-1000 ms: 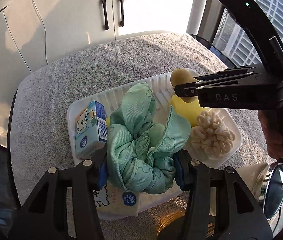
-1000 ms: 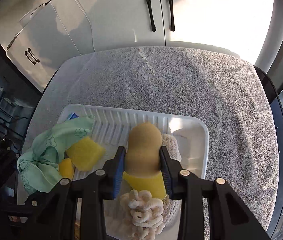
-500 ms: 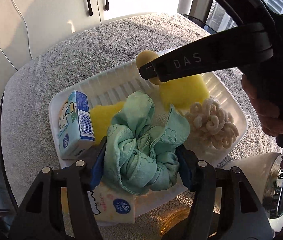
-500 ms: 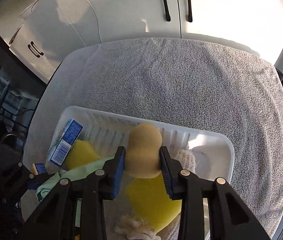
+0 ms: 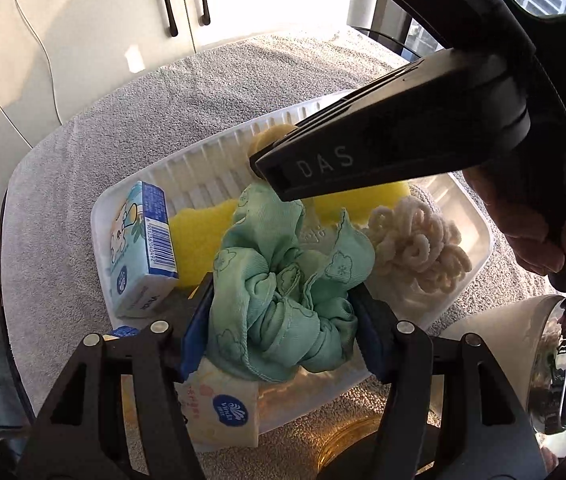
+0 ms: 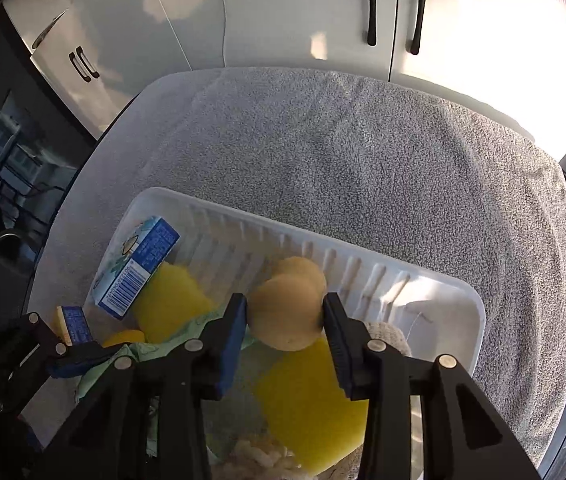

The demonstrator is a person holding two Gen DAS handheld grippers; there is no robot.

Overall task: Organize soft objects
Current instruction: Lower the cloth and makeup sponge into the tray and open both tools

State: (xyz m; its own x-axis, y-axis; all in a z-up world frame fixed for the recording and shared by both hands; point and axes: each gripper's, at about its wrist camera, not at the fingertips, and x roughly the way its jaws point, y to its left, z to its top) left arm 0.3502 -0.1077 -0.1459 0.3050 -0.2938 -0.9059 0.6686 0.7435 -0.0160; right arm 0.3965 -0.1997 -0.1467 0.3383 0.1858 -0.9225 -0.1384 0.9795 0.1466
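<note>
My left gripper (image 5: 283, 332) is shut on a crumpled mint-green cloth (image 5: 283, 288) and holds it over the near side of a white ribbed tray (image 5: 211, 160). My right gripper (image 6: 285, 316) is shut on a tan gourd-shaped sponge (image 6: 287, 308) above the tray's (image 6: 363, 256) middle; its black body (image 5: 383, 152) crosses the left wrist view, where the tan sponge (image 5: 269, 138) peeks out behind it. In the tray lie yellow sponges (image 6: 171, 304) (image 6: 311, 400), a cream chenille puff (image 5: 419, 244) and a blue tissue pack (image 5: 139, 240).
A grey towel (image 6: 363, 152) covers the table. A second tissue pack (image 5: 223, 412) lies at the tray's near edge. White cabinets (image 6: 283, 12) stand behind. A shiny round object (image 5: 563, 364) sits at the right. A hand (image 5: 535, 216) holds the right gripper.
The right gripper has carried the tan sponge leftward and lower over the tray. The left gripper still holds the green cloth and has shifted slightly.
</note>
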